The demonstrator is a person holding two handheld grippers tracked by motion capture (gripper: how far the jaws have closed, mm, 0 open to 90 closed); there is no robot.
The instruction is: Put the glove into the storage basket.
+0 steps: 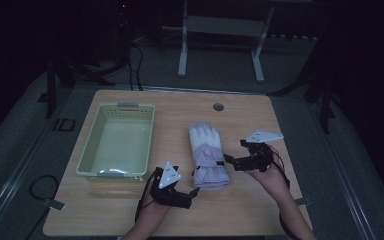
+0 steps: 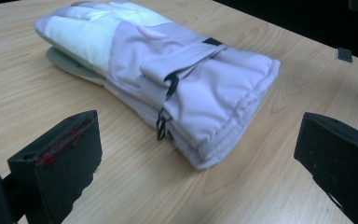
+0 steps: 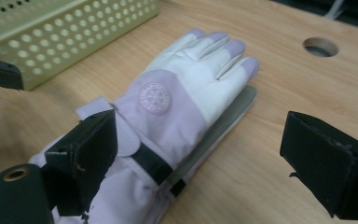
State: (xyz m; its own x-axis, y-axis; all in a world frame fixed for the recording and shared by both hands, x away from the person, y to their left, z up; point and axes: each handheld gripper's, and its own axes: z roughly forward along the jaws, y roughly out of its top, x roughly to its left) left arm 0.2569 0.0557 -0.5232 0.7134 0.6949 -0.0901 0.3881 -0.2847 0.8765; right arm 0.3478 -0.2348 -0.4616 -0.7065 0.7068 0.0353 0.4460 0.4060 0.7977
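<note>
Gloves (image 1: pixel 208 156) stacked loose on desk (image 1: pixel 245 210); both tongs, left (image 1: pixel 194 193) and right (image 1: pixel 226 160), wide open, empty. Risk: gripping top glove only, pair separates before basket (image 1: pixel 92 145).

Both forearms come in from the bottom edge, one claw in each hand. The left claw (image 1: pixel 192 192) sits low, pointing right and a bit forward, its grey plate tilted up on top and its cable looping back along the wrist. Seen along its own jaws, they stand wide apart with nothing between the pads. The right hand (image 1: pixel 266 172) grips its tool from underneath, wrist bent inward, so the right claw (image 1: pixel 227 161) points left toward the middle, grey plate riding above and behind. Its jaws gape wide too, pads pressing on nothing. The two claws point toward each other, well apart, neither hand touching the other.
</note>
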